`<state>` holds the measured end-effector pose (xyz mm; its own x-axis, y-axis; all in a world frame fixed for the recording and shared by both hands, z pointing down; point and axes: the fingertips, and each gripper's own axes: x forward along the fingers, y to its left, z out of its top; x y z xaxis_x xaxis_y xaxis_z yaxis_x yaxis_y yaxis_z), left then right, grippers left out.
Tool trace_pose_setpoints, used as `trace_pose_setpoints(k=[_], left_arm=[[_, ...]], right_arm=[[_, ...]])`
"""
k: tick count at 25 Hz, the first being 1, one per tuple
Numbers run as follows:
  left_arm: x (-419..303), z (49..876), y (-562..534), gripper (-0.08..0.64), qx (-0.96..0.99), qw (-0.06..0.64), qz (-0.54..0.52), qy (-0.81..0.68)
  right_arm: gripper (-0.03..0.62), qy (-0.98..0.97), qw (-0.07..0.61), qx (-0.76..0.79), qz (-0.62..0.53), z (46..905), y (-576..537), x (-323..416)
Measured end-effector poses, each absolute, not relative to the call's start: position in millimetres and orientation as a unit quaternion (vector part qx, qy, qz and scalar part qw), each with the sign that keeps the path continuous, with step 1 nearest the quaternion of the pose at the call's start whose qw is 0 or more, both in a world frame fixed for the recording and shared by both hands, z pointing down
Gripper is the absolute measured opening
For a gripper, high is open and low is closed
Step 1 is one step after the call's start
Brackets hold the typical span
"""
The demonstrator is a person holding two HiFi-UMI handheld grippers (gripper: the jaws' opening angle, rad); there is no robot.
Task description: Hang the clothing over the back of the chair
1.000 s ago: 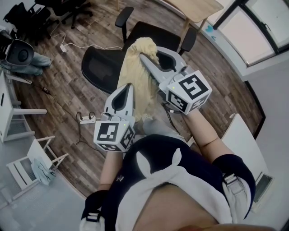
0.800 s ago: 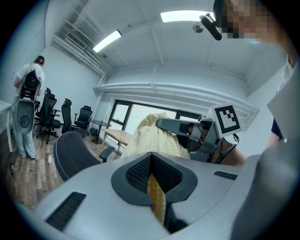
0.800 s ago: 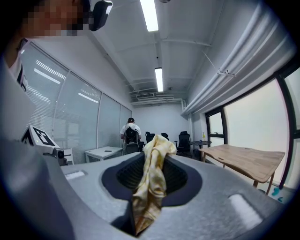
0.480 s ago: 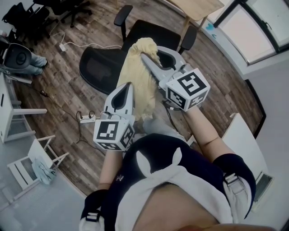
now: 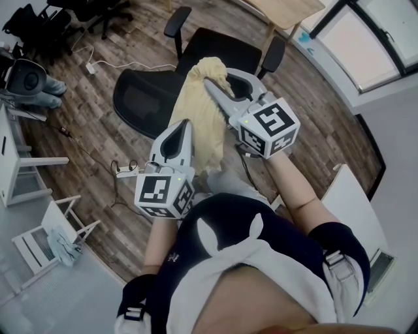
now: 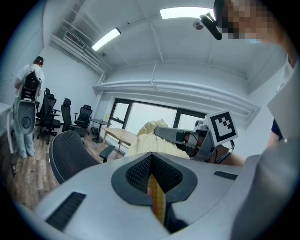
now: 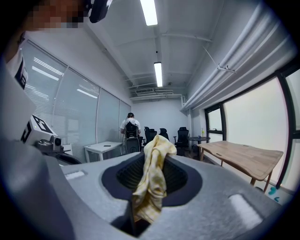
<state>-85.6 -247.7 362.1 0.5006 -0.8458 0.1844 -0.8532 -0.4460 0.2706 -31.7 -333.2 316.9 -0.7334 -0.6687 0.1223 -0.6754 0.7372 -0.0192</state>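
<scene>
A pale yellow garment hangs in the air over a black office chair, between its mesh back and seat. My right gripper is shut on the garment's top end, and a bunch of cloth is pinched between its jaws. My left gripper sits lower and closer to me, shut on the garment's edge, with a yellow strip showing in its jaws. In the left gripper view the garment drapes below the right gripper, and the chair back stands to the left.
A power strip with cable lies on the wood floor. White stools stand at lower left and a wooden table beyond the chair. More black chairs fill the far corner. A person stands by a white desk.
My right gripper has sunk a little with the garment's top end. The left gripper has stayed where it was.
</scene>
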Motion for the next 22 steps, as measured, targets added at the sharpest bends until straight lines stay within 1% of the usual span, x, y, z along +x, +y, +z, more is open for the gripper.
trace_pose_setpoints(k=[14,22], left_arm=[[-85.0,362.6,-259.5,0.005,0.841,0.170,0.024,-0.513],[-84.3,360.5,-263.0,0.005,0.840,0.166,0.023,-0.517]], right_arm=[[0.101,-0.933,0.080,0.350,0.040,344.8,-349.4,-24.4],[0.101,-0.935,0.102,0.339,0.026,359.0,-351.8,-24.5]])
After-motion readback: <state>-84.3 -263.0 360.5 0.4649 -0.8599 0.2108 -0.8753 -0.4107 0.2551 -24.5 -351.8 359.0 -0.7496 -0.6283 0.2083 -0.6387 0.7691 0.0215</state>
